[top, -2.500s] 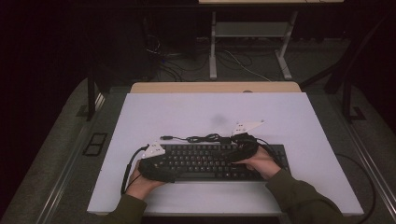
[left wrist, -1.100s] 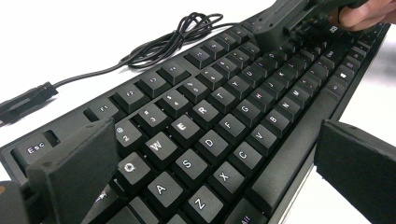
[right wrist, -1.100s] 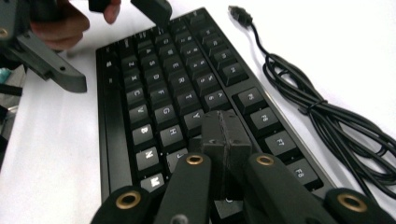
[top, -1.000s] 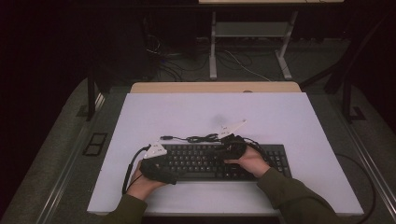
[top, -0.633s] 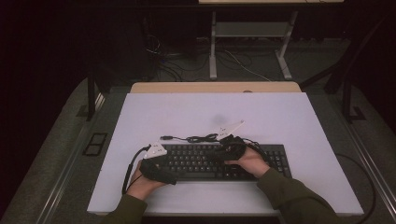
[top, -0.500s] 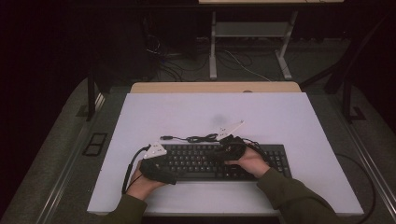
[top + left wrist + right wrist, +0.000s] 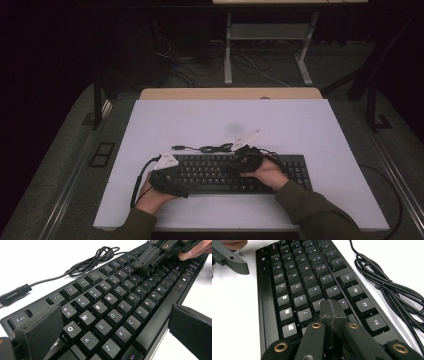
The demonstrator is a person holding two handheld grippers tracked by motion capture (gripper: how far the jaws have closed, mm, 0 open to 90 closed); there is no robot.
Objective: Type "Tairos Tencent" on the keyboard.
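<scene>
Since 2.5 s ago, right gripper [image 7: 239, 161] had slid from the keyboard's [image 7: 220, 172] right part to its middle; over the last second hardly any shift. Its jaws were pressed together, holding nothing, tips on keys near I/K [image 7: 333, 312]. Left gripper [image 7: 167, 177] sat at keyboard's left end, jaws wide apart over the Q–A–Z side [image 7: 110, 340], nothing betw. them. Keyboard lay flat on the table [image 7: 310, 125], near its front edge. Cable [image 7: 210, 148] lay bundled just behind keyboard, plug [image 7: 13, 296] off its left-rear corner.
</scene>
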